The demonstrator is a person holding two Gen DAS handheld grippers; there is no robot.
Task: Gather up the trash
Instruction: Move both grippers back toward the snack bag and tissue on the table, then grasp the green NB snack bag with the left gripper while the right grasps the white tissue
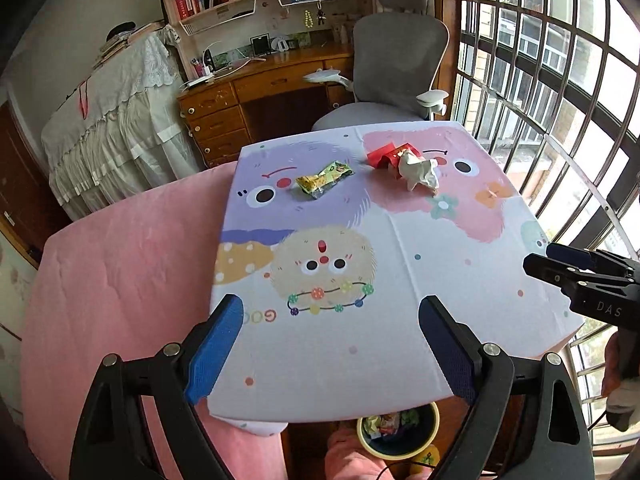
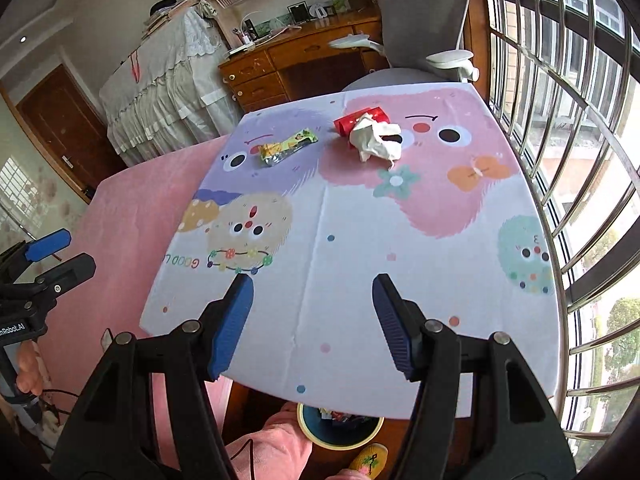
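Three pieces of trash lie at the far side of the cartoon-print table (image 1: pixel 400 340) (image 2: pixel 360 280): a yellow-green snack wrapper (image 1: pixel 323 178) (image 2: pixel 287 147), a crumpled white tissue (image 1: pixel 419 170) (image 2: pixel 374 139), and a red wrapper (image 1: pixel 386 155) (image 2: pixel 362 118) partly under the tissue. My left gripper (image 1: pixel 331 320) hangs open over the table's near edge, nothing between its fingers. My right gripper (image 2: pixel 313 302) is open too and holds nothing, well short of the trash. A bin (image 1: pixel 394 432) (image 2: pixel 340 428) with wrappers inside stands on the floor under the near edge.
A pink bed (image 1: pixel 120 280) borders the table on the left. A grey office chair (image 1: pixel 396 64) and a wooden desk (image 1: pixel 260 92) stand beyond the far edge. Barred windows (image 1: pixel 560 100) run along the right. A person's pink-clad leg and slipper (image 2: pixel 368 460) show near the bin.
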